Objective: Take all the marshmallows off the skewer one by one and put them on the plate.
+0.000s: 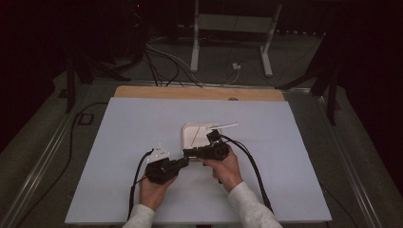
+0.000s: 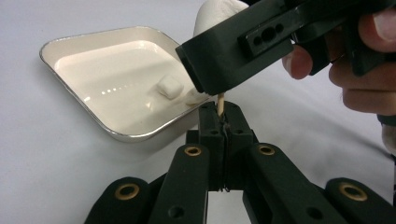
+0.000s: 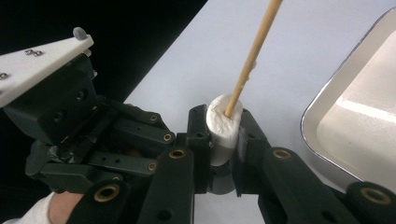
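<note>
Black hand-held gripper [image 3: 223, 135] jaws with brass-ringed pivots; trailing black cables [image 1: 252, 164]; white sleeves [image 1: 247, 204].

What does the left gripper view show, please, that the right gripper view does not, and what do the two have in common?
Left gripper view alone: the left claw shut on the skewer's lower end, and a loose marshmallow lying in the tray. Right gripper view alone: the right claw squeezing the marshmallow on the skewer, with the stick rising from its top. Both share the wooden skewer and the white tray on the pale table.

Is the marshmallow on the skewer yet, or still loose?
On. The wooden skewer enters the top of the marshmallow, which the right hand-held gripper clamps; the left hand-held gripper pinches the skewer's other end.
</note>
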A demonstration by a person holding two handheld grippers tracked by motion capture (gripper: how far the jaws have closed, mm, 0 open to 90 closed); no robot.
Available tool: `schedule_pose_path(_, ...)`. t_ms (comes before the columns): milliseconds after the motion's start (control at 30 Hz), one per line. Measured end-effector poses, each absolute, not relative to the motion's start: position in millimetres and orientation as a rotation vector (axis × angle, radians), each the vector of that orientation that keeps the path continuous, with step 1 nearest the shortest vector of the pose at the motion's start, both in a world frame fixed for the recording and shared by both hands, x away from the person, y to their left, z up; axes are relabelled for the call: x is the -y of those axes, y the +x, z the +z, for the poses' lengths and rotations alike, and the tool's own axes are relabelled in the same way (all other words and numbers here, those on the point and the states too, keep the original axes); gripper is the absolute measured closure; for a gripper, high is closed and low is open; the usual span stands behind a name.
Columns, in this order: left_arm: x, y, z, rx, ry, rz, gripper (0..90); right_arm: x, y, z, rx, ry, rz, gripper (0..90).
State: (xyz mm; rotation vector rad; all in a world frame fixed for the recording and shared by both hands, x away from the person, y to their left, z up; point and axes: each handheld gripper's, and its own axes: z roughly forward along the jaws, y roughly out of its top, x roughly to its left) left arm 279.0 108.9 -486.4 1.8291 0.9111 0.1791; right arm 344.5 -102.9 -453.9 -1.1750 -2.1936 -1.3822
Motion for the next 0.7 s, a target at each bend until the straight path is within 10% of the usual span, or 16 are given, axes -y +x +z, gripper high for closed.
schedule_pose_path(700,-107.7,275.0,-485.9,-0.880,1.880,0.268,90.0,109.1,354.0,-448.2,2.142,-1.189,-1.364,81.2)
